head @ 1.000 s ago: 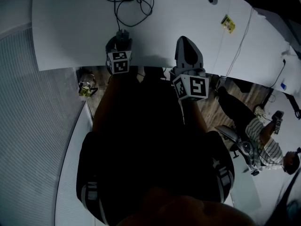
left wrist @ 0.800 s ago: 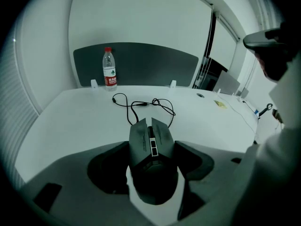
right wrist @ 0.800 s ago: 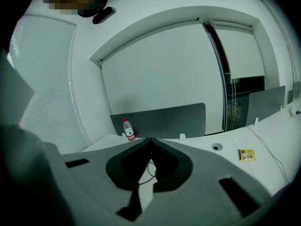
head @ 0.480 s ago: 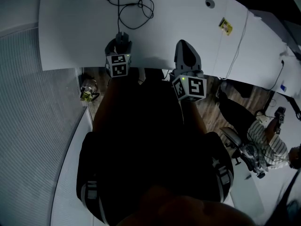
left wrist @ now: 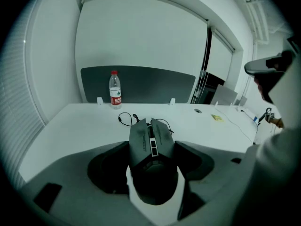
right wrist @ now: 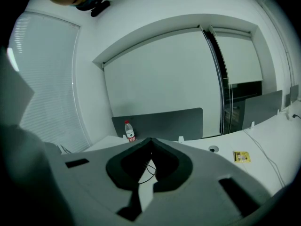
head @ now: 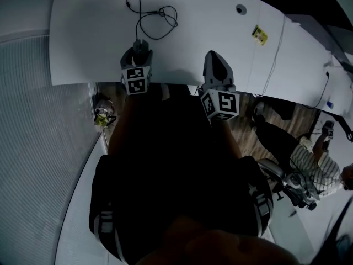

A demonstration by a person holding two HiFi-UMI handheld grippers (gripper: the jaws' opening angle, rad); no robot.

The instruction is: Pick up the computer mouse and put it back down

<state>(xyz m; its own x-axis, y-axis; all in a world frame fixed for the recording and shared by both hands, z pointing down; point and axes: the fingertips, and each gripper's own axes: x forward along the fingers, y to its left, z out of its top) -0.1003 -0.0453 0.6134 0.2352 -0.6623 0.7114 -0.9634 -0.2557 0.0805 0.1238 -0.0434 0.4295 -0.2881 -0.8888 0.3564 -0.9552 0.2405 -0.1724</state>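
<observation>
A dark grey computer mouse (left wrist: 153, 157) sits between the jaws of my left gripper (left wrist: 153, 173), which is shut on its sides. In the head view the mouse (head: 140, 46) shows just past the left gripper (head: 137, 55), near the front edge of the white table (head: 83, 43). Its black cable (head: 157, 20) runs in loops across the table behind it. Whether the mouse rests on the table or hangs above it cannot be told. My right gripper (head: 216, 57) is over the table edge to the right, shut with nothing in it (right wrist: 150, 142).
At the table's back, a water bottle (left wrist: 114, 89) stands before a grey divider panel (left wrist: 141, 81). A yellow tag (head: 259, 35), a round cable hole (head: 240, 9) and a thin white cord (head: 274, 57) lie to the right. A person (head: 317, 167) sits at lower right.
The head view has shifted a little, so the table sits lower in the picture. Both grippers keep their places at the table edge and the left one still holds the mouse.
</observation>
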